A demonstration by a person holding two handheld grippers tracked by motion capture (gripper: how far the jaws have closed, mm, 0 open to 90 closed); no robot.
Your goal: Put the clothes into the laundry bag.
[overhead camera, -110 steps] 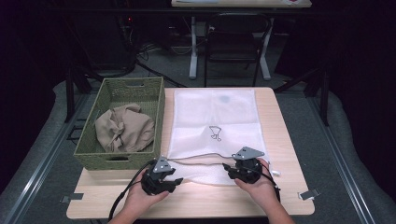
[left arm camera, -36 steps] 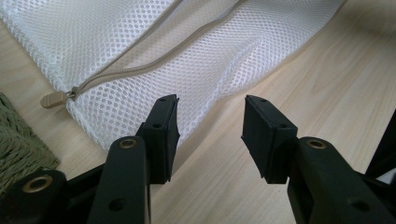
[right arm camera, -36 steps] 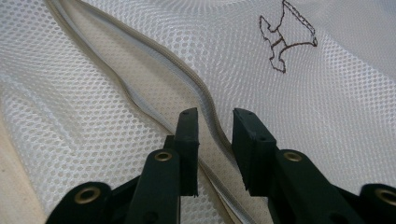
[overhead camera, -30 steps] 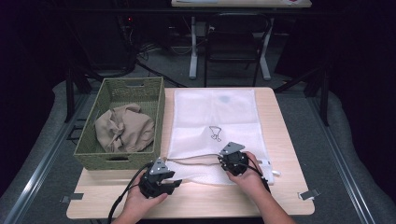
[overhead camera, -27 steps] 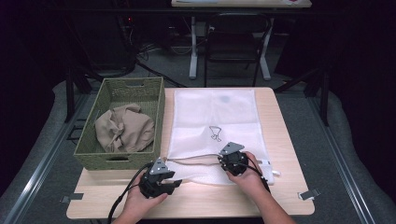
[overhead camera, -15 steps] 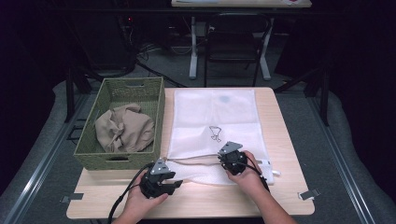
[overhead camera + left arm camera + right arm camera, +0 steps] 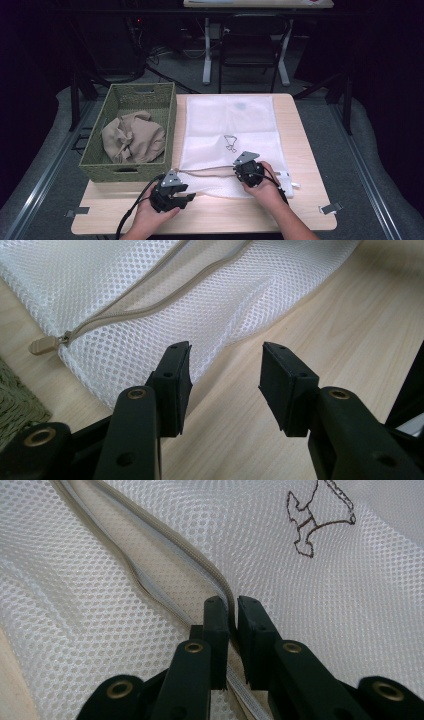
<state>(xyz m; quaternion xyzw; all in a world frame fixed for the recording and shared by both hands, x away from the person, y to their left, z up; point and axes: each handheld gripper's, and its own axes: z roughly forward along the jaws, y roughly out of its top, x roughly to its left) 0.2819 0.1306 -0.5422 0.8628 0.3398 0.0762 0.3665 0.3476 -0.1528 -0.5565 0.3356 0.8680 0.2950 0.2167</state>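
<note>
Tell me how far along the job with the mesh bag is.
Done: the bag's zipper is open. In hand: the right gripper has just closed on the upper zipper edge; the left gripper hangs open beside the bag's near corner. Left: the cloth is in the basket, not yet bagged.

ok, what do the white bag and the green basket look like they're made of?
White bag: looks like synthetic mesh, matte, judging by the regular round holes; beige zipper with woven tape. Green basket: woven fibre, possibly paper rope or seagrass, matte, with a visible plaited texture; exact fibre unclear.
</note>
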